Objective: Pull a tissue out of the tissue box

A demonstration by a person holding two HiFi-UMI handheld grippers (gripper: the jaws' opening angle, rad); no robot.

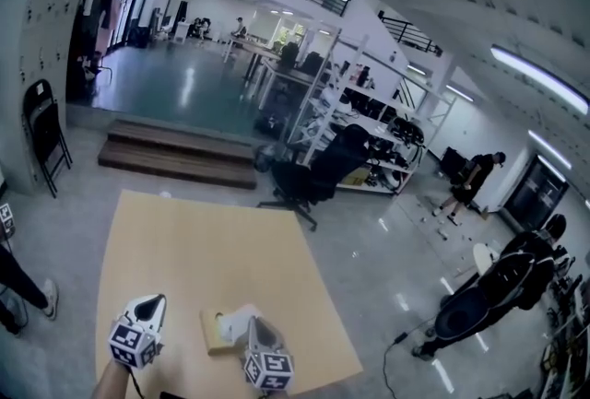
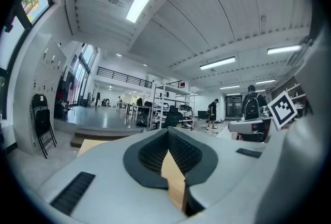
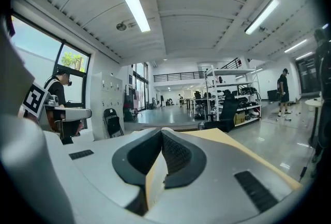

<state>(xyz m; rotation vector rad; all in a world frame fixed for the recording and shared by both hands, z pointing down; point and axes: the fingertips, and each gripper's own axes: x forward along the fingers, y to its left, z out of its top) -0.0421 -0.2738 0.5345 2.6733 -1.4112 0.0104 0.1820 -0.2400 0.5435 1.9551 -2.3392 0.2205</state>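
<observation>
A tan tissue box (image 1: 219,334) lies near the front edge of the light wooden table (image 1: 203,240), with a white tissue (image 1: 238,318) standing out of its top. My right gripper (image 1: 254,322) hangs just right of that tissue, jaws shut; no tissue shows between them in the right gripper view, where the right gripper (image 3: 162,130) points level over the table (image 3: 227,138). My left gripper (image 1: 158,299) is left of the box and apart from it. In its own view the left gripper (image 2: 168,131) is shut at the tips with nothing in it.
Beyond the table's far edge stand a black office chair (image 1: 318,174), a low wooden step (image 1: 175,153) and metal shelving (image 1: 369,125). A folding chair (image 1: 44,132) is at the far left. A person with a backpack (image 1: 502,287) is at the right.
</observation>
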